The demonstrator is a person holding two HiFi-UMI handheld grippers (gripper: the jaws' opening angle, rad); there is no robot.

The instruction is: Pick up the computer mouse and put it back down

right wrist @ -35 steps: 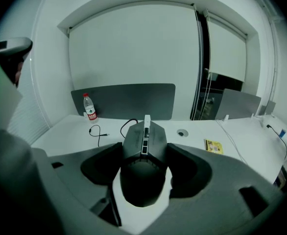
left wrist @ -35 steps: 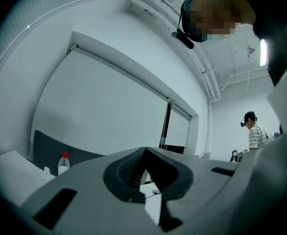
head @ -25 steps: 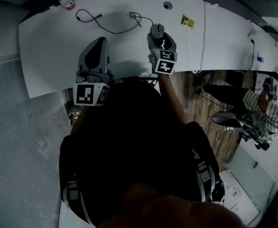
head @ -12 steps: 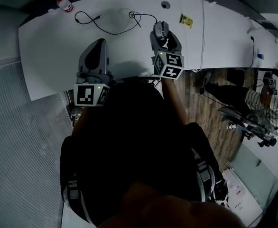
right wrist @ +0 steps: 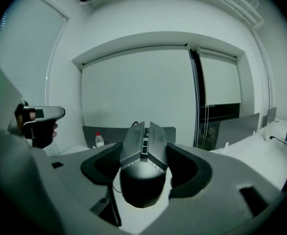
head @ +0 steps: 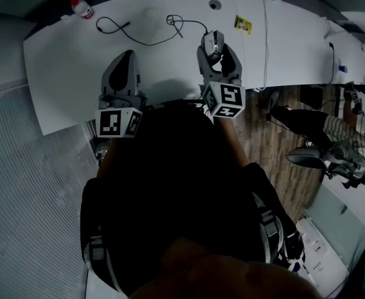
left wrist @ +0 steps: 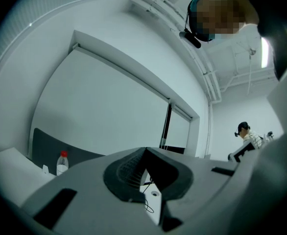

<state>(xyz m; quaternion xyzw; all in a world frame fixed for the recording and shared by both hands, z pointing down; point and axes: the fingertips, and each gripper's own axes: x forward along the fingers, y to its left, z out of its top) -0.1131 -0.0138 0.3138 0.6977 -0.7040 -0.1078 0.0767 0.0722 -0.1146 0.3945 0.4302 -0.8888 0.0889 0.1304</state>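
Observation:
A grey-and-black wired computer mouse (head: 213,41) (right wrist: 143,166) sits between the jaws of my right gripper (head: 215,48) (right wrist: 143,175), which is shut on its sides. In the right gripper view the mouse points upward toward the far wall, its nose raised. Its black cable (head: 181,23) runs back to a loop on the white table (head: 64,61). My left gripper (head: 126,60) (left wrist: 144,153) rests to the left near the table's front edge, shut with nothing in it and pointing at the wall.
A red-capped bottle (head: 80,6) (left wrist: 61,163) stands at the table's far left corner. A second black cable (head: 117,25), a yellow packet (head: 243,25), a round grommet (head: 215,5) and a white cord (head: 266,39) lie on the table. A person (head: 350,139) sits at right.
My right gripper has drawn back toward the table's front edge and slightly right, with the mouse in it. The left gripper has stayed put.

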